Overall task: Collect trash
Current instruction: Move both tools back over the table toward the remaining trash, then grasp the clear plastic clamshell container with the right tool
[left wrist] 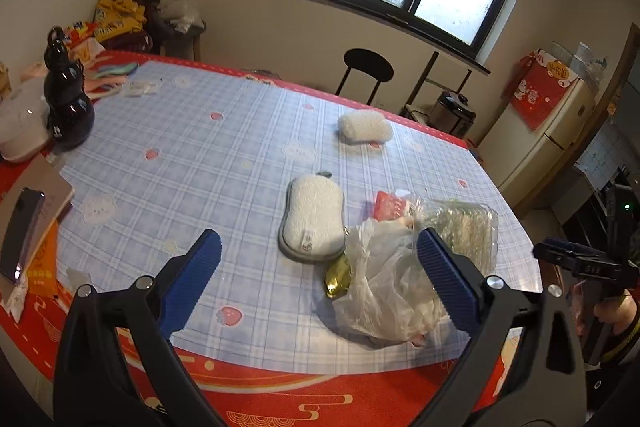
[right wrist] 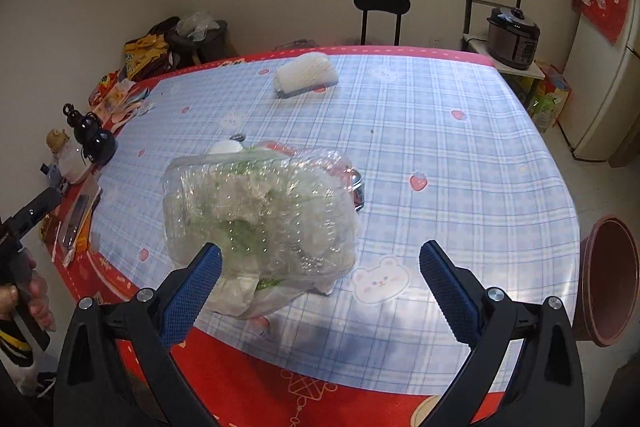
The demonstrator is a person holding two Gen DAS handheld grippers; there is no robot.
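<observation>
A heap of trash lies near the table's front edge: a crumpled white plastic bag, a clear plastic clamshell with green bits, a red wrapper and a gold wrapper. In the right wrist view the clamshell lies on top of the bag. My left gripper is open and empty, its right finger in front of the bag. My right gripper is open and empty, its left finger in front of the heap.
A white sponge lies beside the heap; a white roll lies farther back. A black gourd bottle, a white bowl and a phone sit at the left. A brown bin stands right of the table.
</observation>
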